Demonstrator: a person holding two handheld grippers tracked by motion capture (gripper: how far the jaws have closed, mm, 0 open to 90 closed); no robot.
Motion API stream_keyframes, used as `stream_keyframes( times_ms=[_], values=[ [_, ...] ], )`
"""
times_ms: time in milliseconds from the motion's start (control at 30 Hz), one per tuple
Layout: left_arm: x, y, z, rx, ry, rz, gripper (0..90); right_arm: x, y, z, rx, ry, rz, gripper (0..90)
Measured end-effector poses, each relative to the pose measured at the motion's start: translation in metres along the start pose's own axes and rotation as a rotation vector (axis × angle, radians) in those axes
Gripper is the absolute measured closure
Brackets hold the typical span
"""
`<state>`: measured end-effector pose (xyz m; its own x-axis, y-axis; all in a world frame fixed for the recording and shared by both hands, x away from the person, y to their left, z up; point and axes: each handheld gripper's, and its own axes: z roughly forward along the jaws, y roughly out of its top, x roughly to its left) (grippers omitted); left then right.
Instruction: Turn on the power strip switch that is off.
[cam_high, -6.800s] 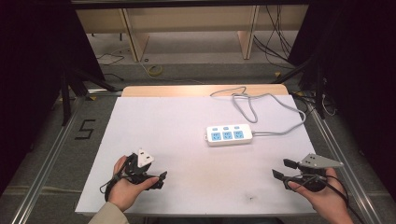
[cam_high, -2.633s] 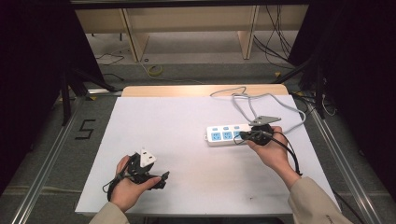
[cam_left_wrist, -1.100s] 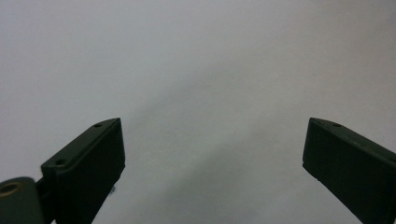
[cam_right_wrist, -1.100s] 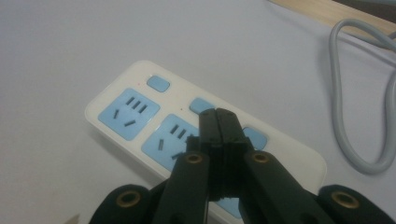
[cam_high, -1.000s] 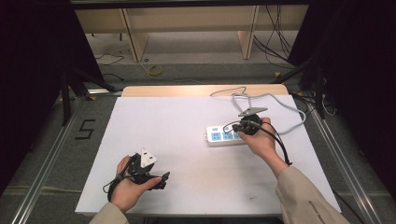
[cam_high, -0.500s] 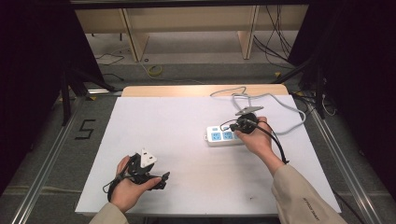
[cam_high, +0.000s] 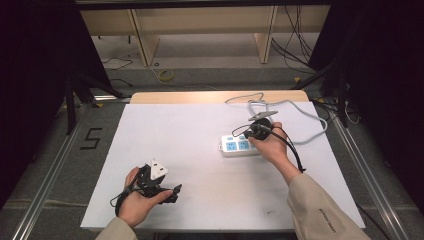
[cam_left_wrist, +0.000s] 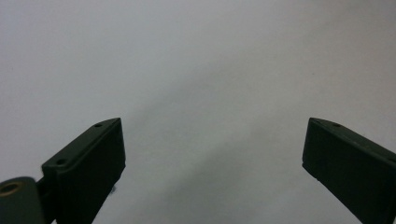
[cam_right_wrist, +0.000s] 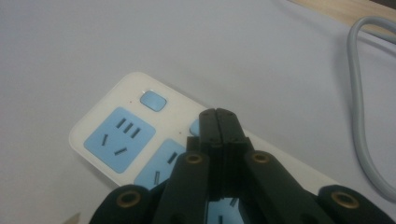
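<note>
**Right tool closed over the power strip**

My right tool (cam_right_wrist: 218, 116) has its jaws pressed together, tips just over a small blue button on the white power strip (cam_high: 235, 146), possibly touching it. The strip lies right of centre on the worktop (cam_high: 200, 125). My left tool (cam_high: 172, 192) rests near-left, jaws wide, holding nothing.

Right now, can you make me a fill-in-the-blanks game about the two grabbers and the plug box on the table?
1. The right gripper has its jaws ____ above the power strip.
2. The sockets on the power strip are coloured ____.
3. The left gripper has its jaws ____ over the white table cover.
4. The grey cable runs off the power strip toward the ____ edge of the table.

Missing words: shut; blue; open; far
</note>
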<state>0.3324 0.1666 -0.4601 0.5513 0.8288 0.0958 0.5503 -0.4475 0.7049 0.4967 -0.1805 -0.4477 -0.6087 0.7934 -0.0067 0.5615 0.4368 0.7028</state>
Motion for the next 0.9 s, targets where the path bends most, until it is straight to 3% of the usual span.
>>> stream_keyframes(
  times_ms=[900],
  values=[
    [-0.001, 0.0, -0.001, -0.005, -0.002, -0.002, 5.3, 0.003, 0.011, 0.012, 0.028, 0.001, 0.003, 90.0]
  ],
)
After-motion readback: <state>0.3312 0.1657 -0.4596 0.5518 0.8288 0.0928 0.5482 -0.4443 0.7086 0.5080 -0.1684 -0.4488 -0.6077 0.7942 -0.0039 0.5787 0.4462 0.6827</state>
